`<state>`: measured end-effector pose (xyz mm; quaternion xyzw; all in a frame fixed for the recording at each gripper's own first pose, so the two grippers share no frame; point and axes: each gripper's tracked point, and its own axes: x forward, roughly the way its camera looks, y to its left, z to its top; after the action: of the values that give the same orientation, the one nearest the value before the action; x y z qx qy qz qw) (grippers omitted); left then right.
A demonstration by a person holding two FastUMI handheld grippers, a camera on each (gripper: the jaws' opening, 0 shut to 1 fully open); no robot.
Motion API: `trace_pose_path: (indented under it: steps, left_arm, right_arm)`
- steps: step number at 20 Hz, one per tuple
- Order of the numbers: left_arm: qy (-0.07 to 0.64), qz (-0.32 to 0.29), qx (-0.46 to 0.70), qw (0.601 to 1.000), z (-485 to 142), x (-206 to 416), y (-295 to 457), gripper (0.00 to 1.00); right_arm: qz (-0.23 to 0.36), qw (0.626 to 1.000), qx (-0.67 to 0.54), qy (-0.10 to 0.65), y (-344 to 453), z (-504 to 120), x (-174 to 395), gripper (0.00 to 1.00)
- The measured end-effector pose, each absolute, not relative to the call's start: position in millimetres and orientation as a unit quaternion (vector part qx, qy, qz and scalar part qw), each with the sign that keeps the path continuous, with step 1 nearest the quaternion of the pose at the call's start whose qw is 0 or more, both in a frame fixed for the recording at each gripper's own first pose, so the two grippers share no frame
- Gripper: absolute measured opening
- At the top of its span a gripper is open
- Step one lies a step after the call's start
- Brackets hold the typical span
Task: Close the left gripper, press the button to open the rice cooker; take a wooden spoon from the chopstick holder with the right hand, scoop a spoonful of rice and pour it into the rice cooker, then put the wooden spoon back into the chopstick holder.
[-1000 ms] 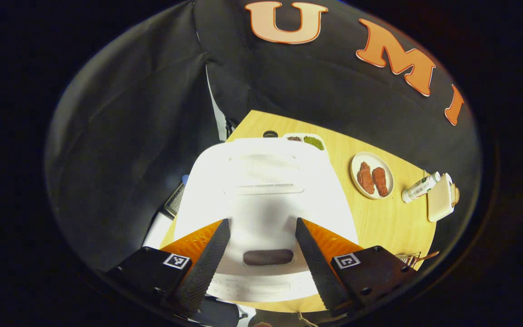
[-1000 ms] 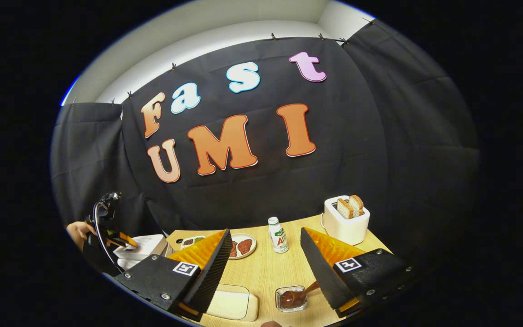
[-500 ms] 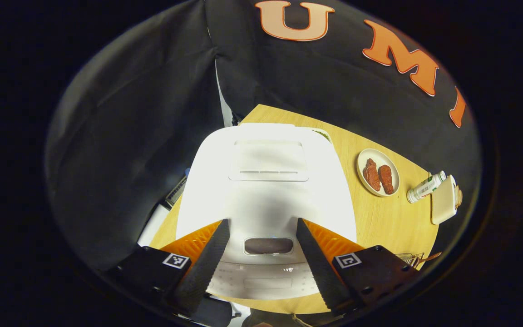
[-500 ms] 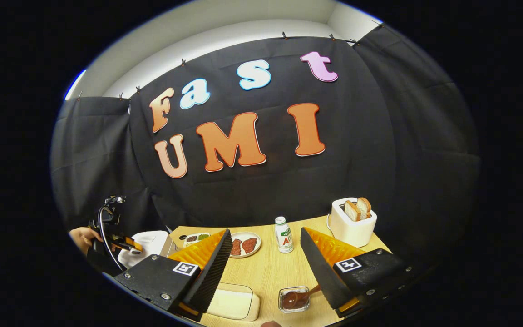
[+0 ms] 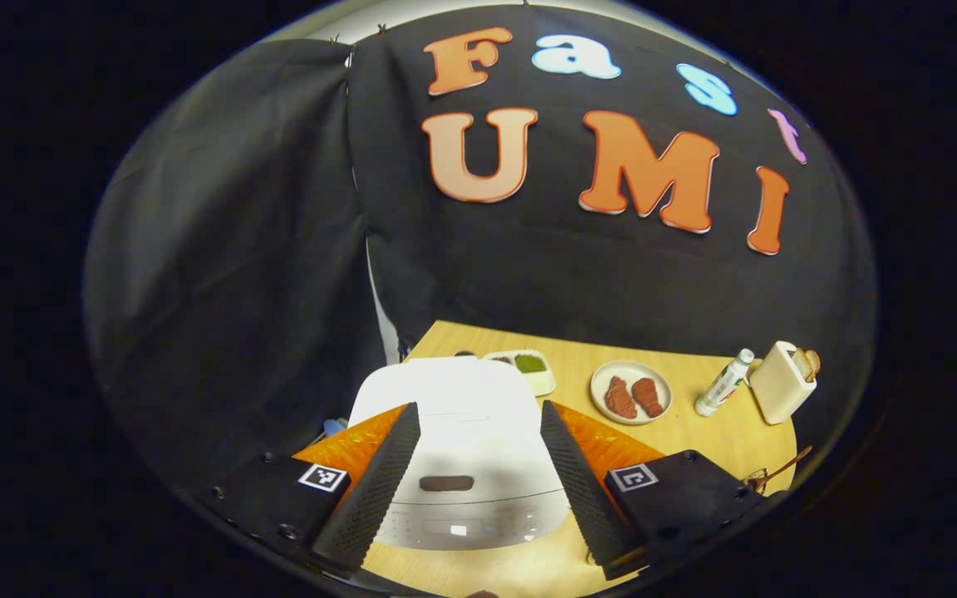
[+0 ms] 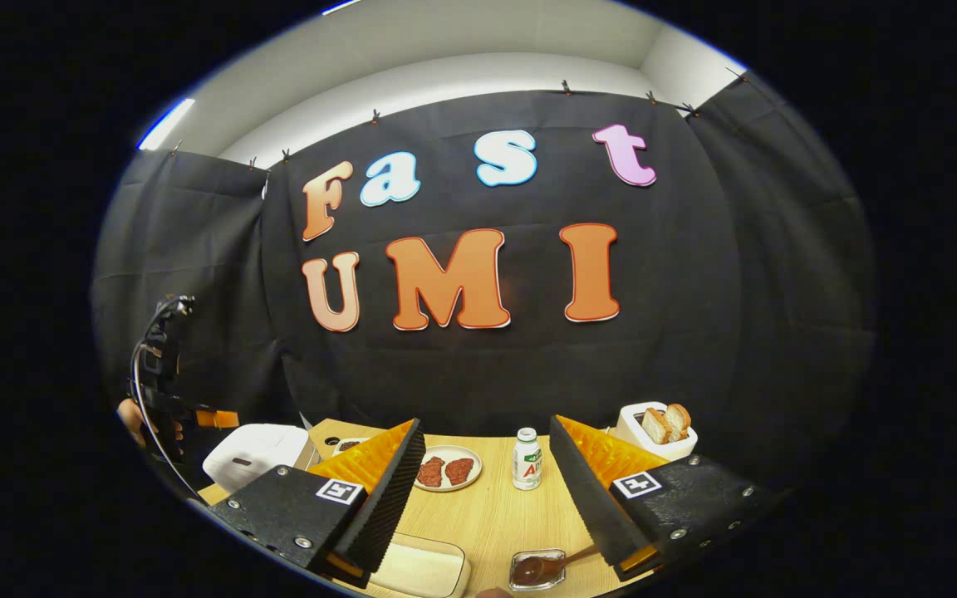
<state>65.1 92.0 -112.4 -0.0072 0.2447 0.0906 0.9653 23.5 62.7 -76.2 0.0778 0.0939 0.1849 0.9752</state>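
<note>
The white rice cooker [image 5: 458, 444] stands with its lid down, its dark oval button [image 5: 446, 482] facing me. My left gripper [image 5: 477, 407] hovers above and in front of it, open, fingers apart on either side of the lid. In the right gripper view the cooker [image 6: 250, 453] is at the far left, with the left gripper [image 6: 200, 415] and a hand [image 6: 142, 419] above it. My right gripper [image 6: 487, 422] is open and holds nothing, raised over the table's near side. Below it a brown wooden spoon [image 6: 549, 566] lies in a small clear holder [image 6: 522, 559].
On the wooden table [image 6: 487, 515] are a plate with two red meat pieces [image 6: 445, 469], a small bottle [image 6: 527, 458], a white toaster with bread [image 6: 657, 428] and a pale rectangular box [image 6: 420, 569]. A divided dish [image 5: 524, 367] sits behind the cooker.
My left gripper has pulled back and tilted up from the cooker, which now looks smaller; the lid stays down. My right gripper has tilted up slightly. Both stay open.
</note>
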Motion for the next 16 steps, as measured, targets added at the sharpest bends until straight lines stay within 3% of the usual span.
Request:
trace_pose_path:
  steps: [8, 16]
  left_arm:
    - [0.082, 0.041, 0.032, 0.995, -22.2, 33.9, 34.3, 0.99]
    - [0.026, 0.01, 0.053, 0.998, -5.6, 6.7, -0.2, 0.99]
  right_arm:
    - [0.225, 0.97, 0.057, 0.067, 109.5, -50.3, 20.3, 0.94]
    - [0.242, 0.969, 0.051, 0.022, 135.2, -23.1, 16.4, 0.94]
